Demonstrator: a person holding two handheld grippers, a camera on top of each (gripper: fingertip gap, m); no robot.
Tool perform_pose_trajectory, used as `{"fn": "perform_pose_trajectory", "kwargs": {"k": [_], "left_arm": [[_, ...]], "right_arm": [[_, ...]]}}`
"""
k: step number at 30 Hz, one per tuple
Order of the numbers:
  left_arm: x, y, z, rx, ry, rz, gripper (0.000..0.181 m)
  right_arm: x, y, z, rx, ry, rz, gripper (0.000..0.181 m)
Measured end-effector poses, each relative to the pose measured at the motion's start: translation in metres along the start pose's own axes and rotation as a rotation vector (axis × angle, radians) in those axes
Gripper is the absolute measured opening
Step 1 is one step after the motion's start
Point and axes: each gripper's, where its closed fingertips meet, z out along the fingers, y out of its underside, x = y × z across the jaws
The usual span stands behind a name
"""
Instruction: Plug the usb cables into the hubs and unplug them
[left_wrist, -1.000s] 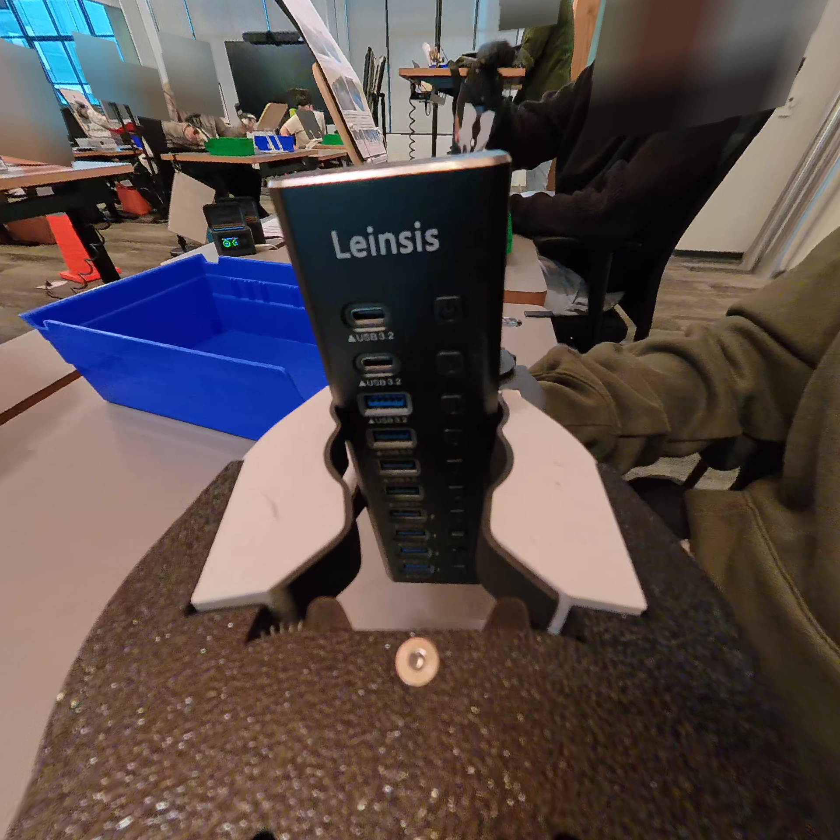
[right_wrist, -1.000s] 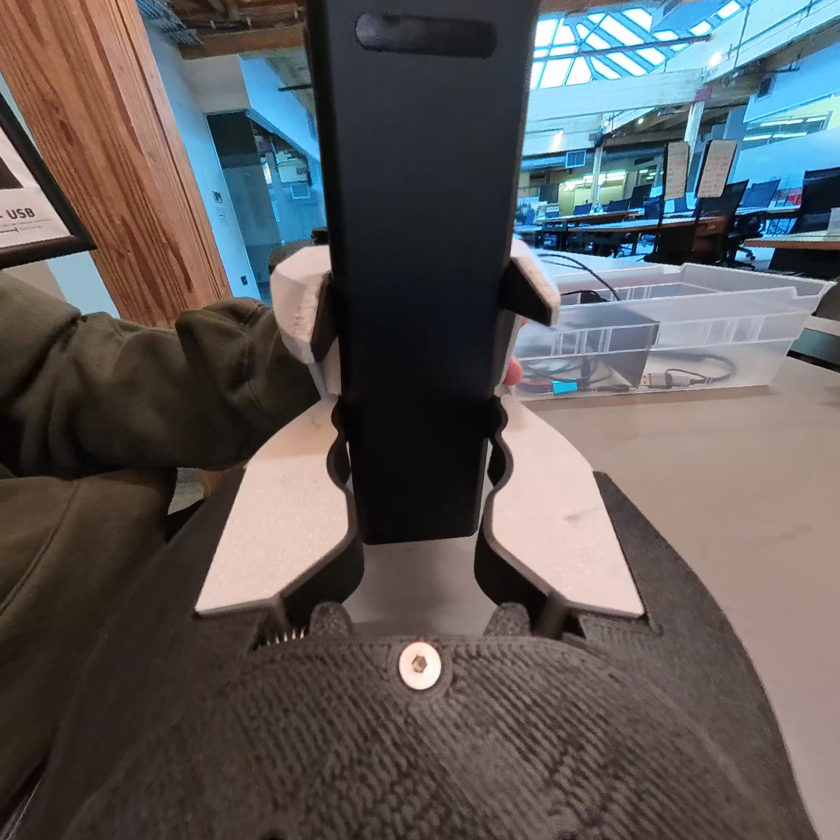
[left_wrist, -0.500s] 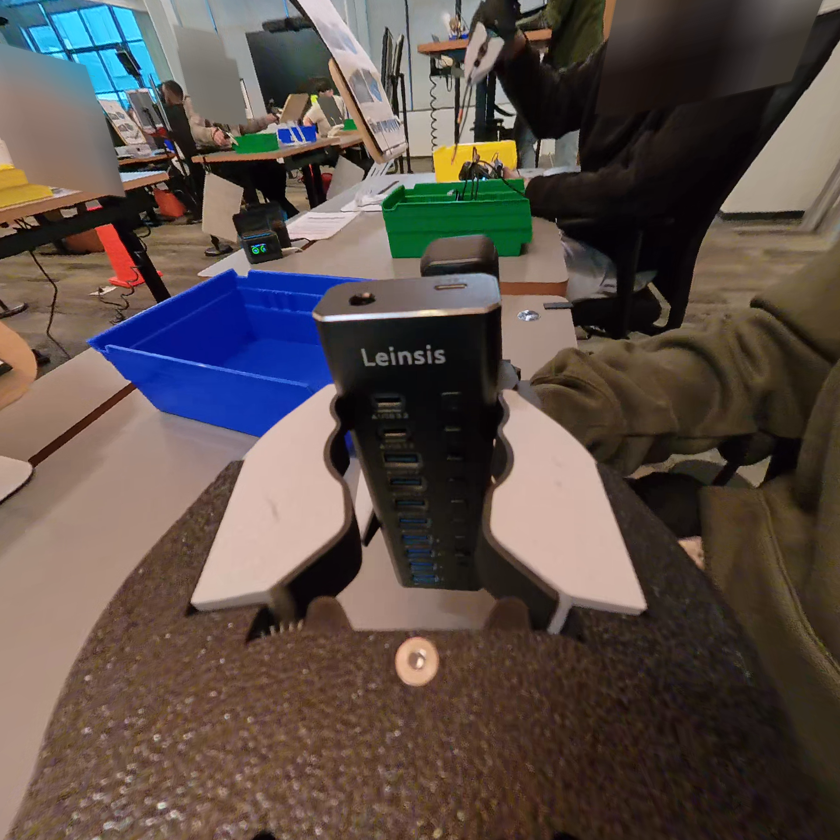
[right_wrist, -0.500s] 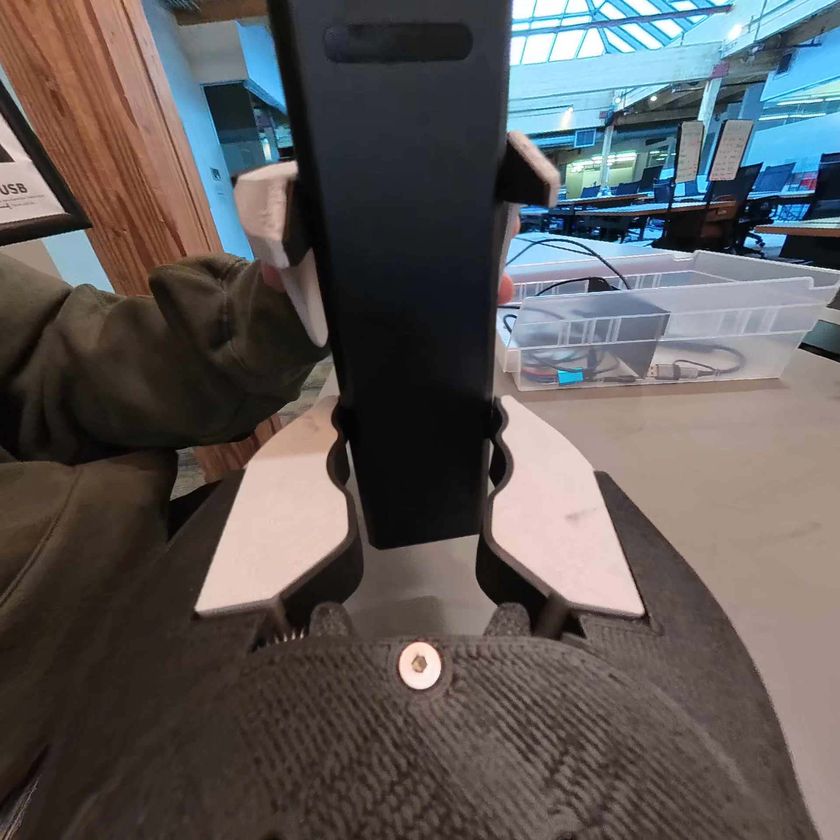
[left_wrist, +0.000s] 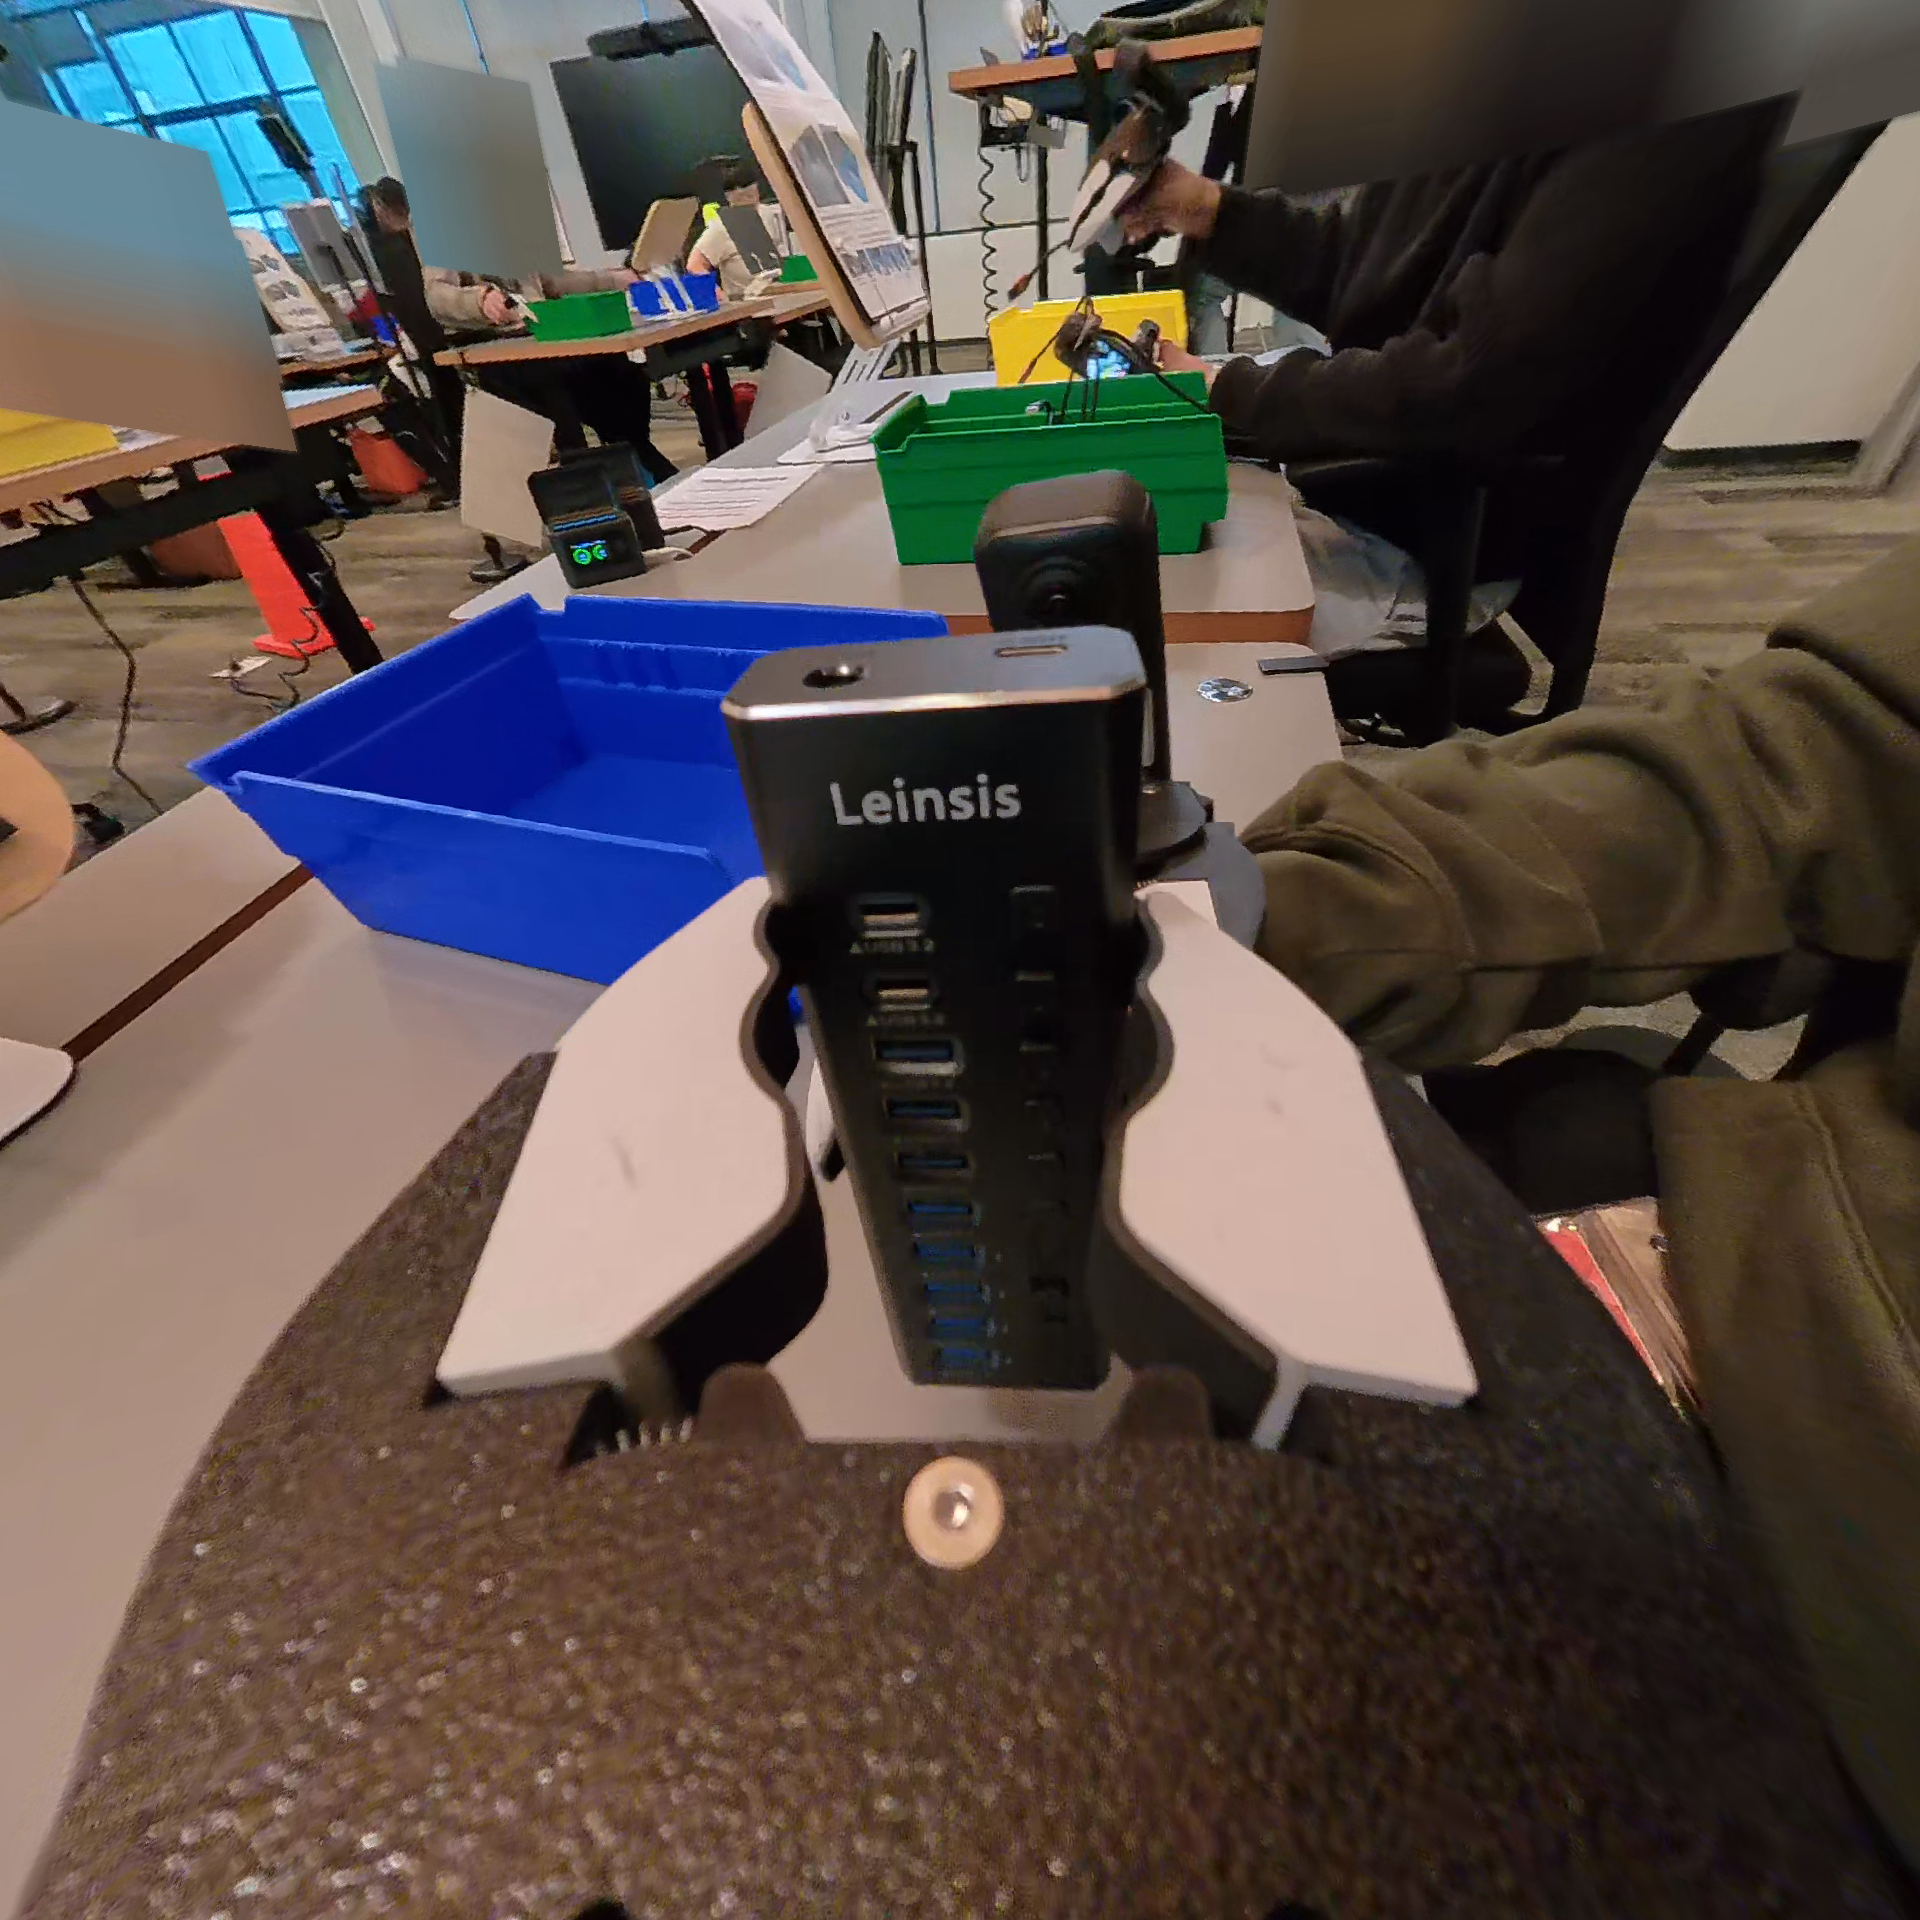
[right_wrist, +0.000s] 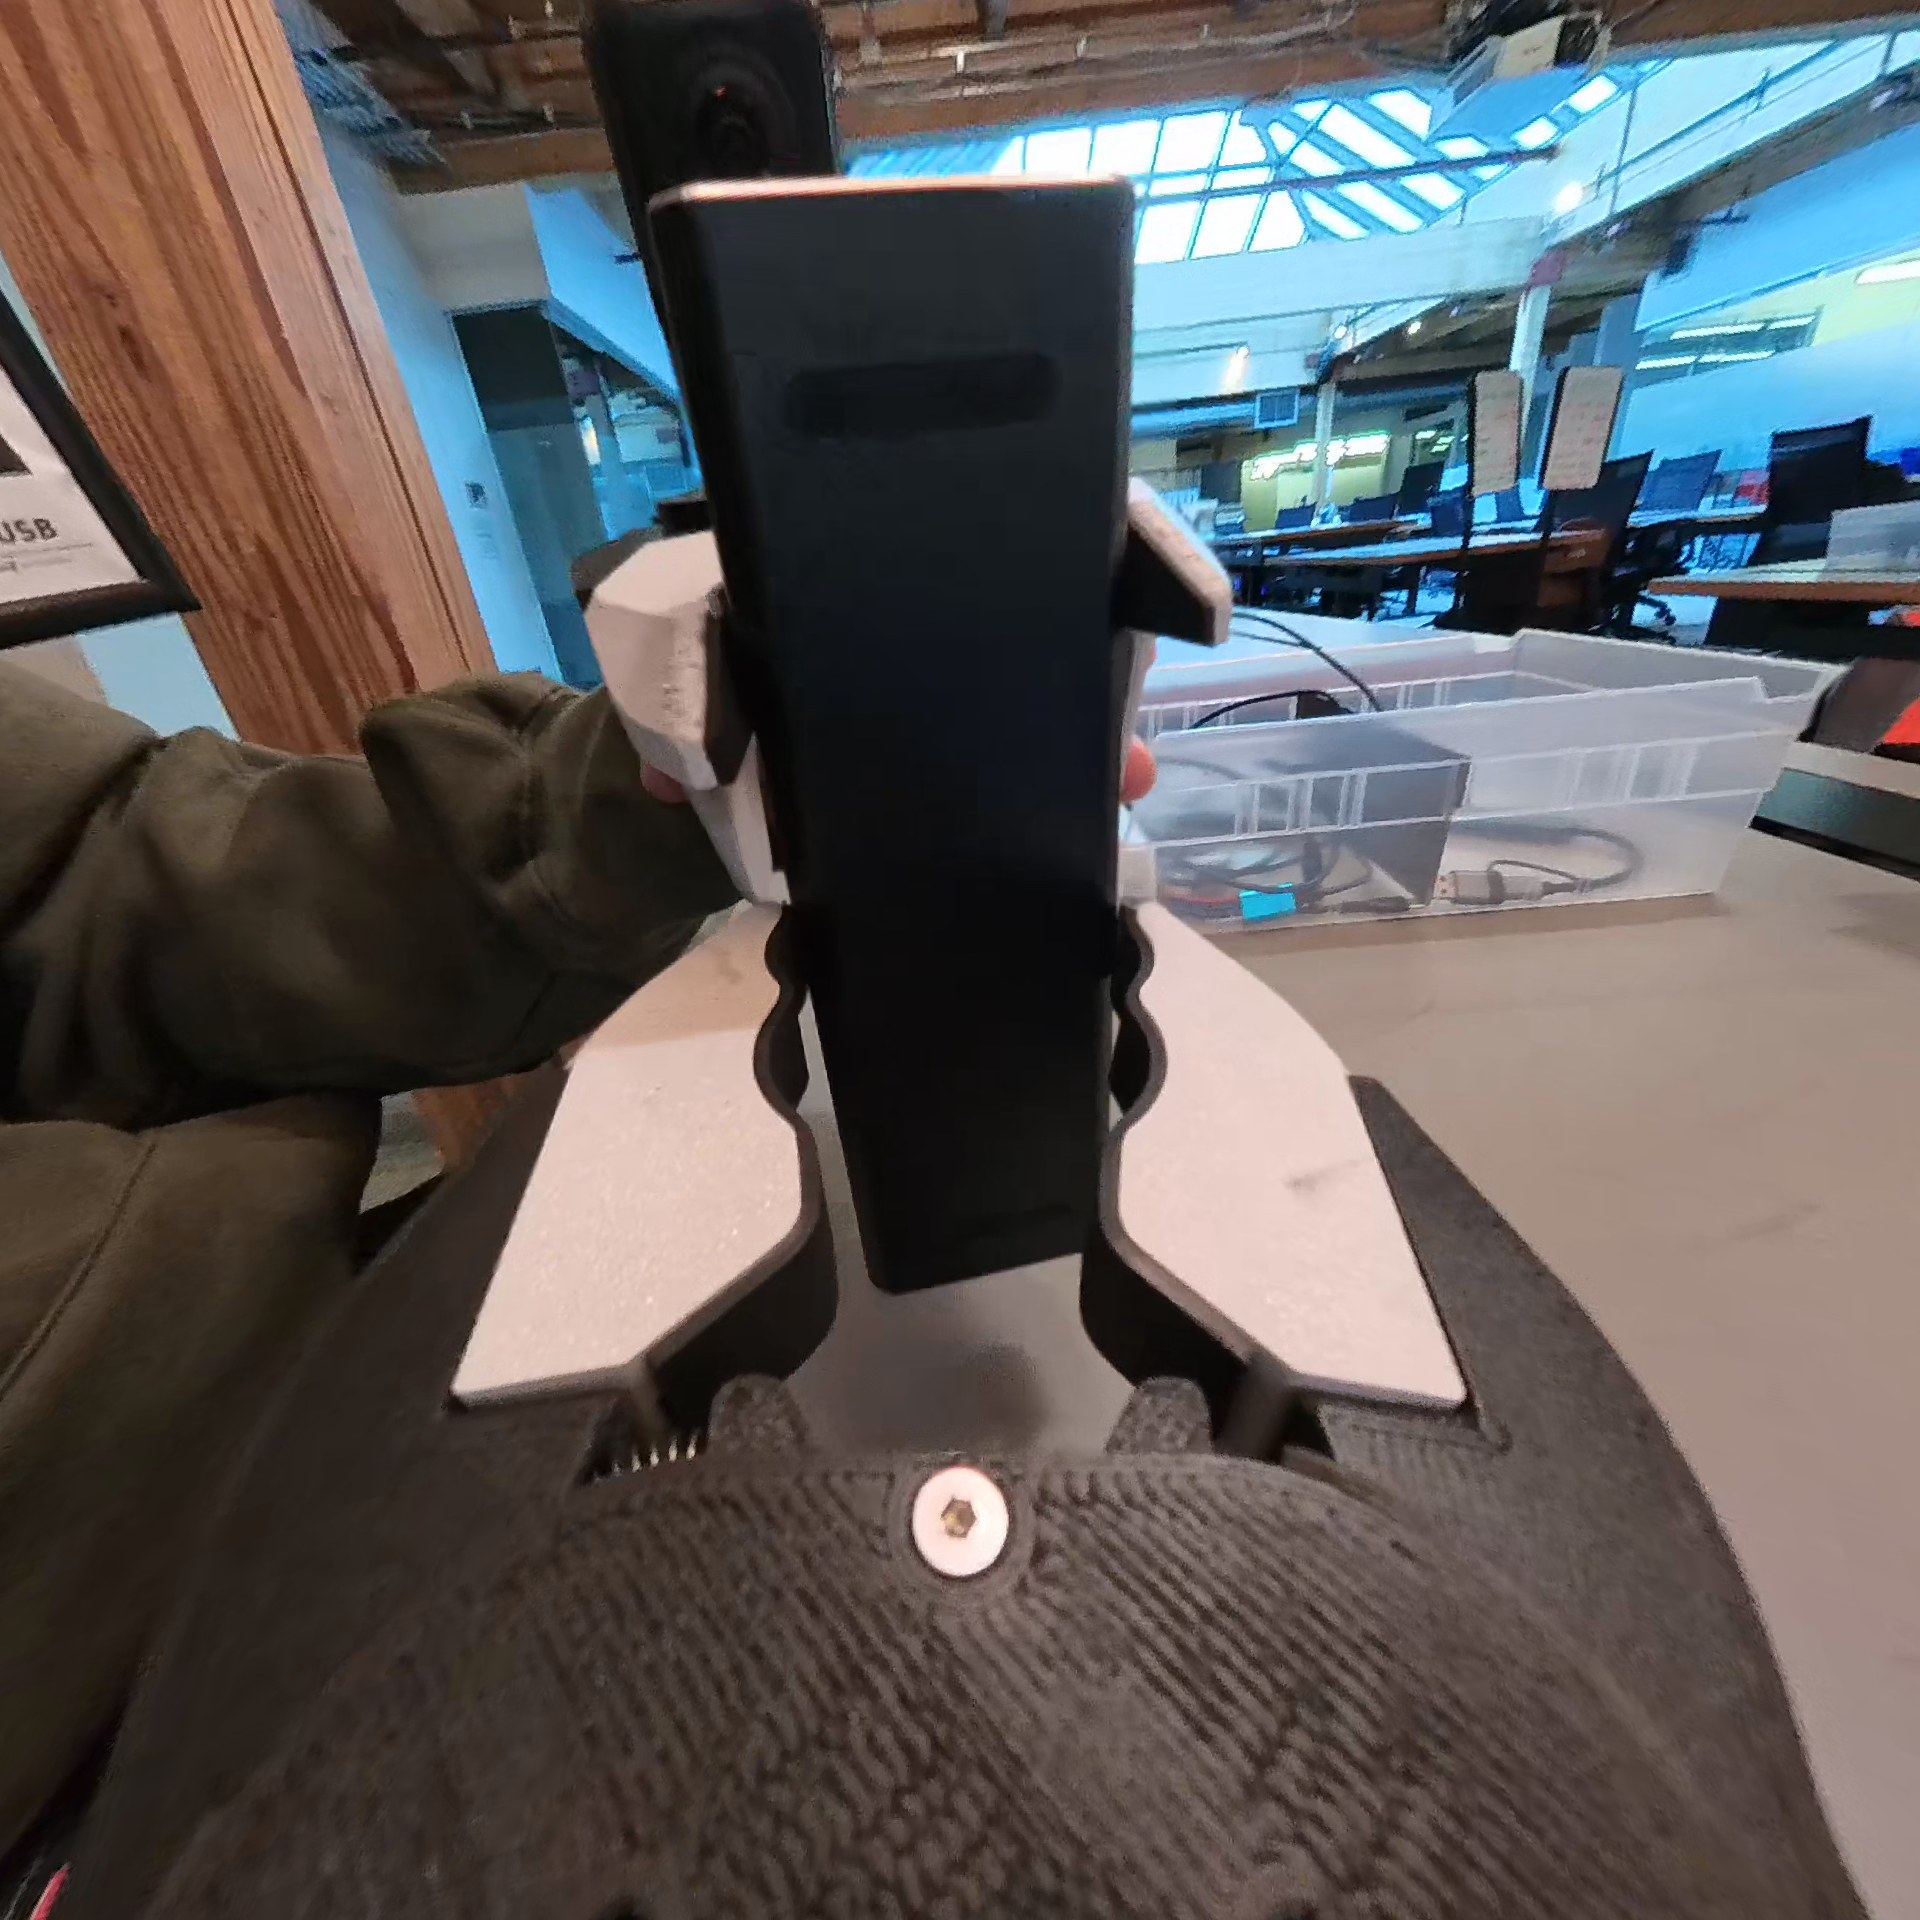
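A black multi-port USB hub (left_wrist: 935, 1039) stands upright between both grippers. The left wrist view shows its port side, with a column of ports and nothing plugged in. The right wrist view shows its plain back (right_wrist: 935, 779). My left gripper (left_wrist: 956, 925) is shut on the hub's sides. My right gripper (right_wrist: 956, 935) is shut on the same hub from the opposite side. The left gripper's fingertips (right_wrist: 665, 675) clamp the hub higher up in the right wrist view. The right gripper's camera (left_wrist: 1070, 561) shows behind the hub.
A blue bin (left_wrist: 499, 831) sits on the grey table (left_wrist: 208, 1091) to the left, with a green bin (left_wrist: 1039, 468) farther back. A clear bin (right_wrist: 1455, 790) holds cables and a dark box. An olive sleeve (left_wrist: 1558, 883) is on the right and a wooden post (right_wrist: 229, 364) on the left.
The hub has sunk lower and smaller in both views, so its top end now shows. Both grippers stay clamped on it.
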Motion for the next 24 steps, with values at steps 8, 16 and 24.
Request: {"fn": "perform_pose_trajectory", "kwargs": {"k": [8,16,24], "left_arm": [[0.005,0.001,0.000,0.021,0.061,-0.021,0.060],[-0.003,-0.013,-0.019,0.102,-0.017,-0.072,0.069],[-0.033,-0.002,-0.083,0.043,-0.328,-0.031,0.057]], "right_arm": [[-0.004,0.005,0.002,-0.040,-0.020,-0.001,0.057],[0.004,-0.001,-0.006,-0.003,0.005,0.013,0.057],[0.018,-0.004,-0.018,0.001,0.078,-0.007,0.057]]}}
